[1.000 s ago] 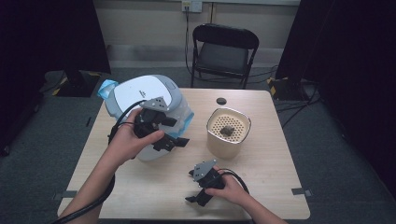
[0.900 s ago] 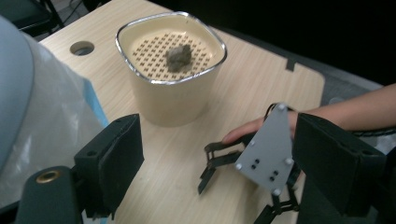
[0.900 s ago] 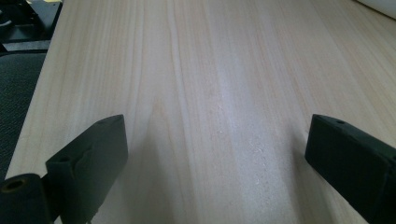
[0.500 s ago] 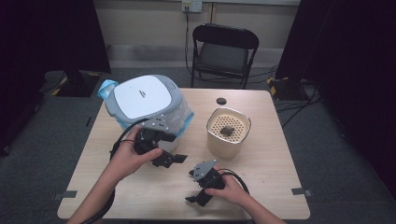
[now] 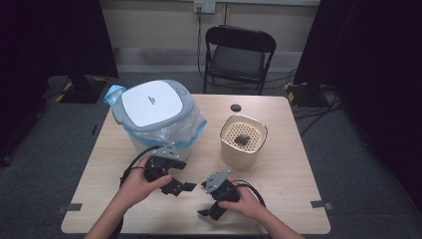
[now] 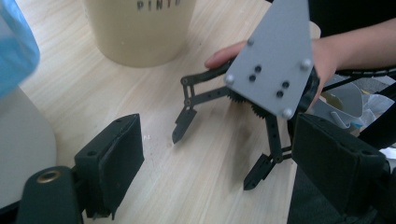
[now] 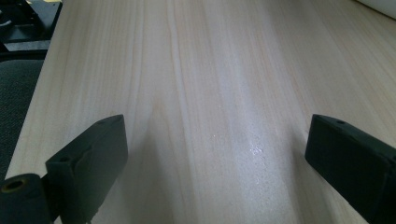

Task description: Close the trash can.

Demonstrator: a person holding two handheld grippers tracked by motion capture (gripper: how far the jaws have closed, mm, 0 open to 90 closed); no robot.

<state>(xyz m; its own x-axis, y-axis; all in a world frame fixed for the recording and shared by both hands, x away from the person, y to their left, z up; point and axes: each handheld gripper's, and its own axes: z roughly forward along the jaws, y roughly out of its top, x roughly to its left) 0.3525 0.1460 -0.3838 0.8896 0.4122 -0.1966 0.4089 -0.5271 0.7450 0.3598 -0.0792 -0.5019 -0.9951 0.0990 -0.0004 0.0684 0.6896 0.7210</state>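
In front of the bin [image 5: 158, 115], on the bench [image 5: 288, 169], we see the left gripper [image 5: 186, 187] with its jaws spread wide and nothing between them. The right gripper [image 5: 208, 200] lies just beside it, farther from the bin, jaws also wide and empty. The canister [image 5: 243, 142] stands right of the bin, well apart from both grippers.

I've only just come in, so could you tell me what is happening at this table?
A person sits at a wooden table with a two-jaw gripper in each hand. The left gripper and the right gripper both rest low over the near part of the table, jaws open and holding nothing. Behind them stand a lidded bin lined with a plastic bag, and a cream perforated-top canister.
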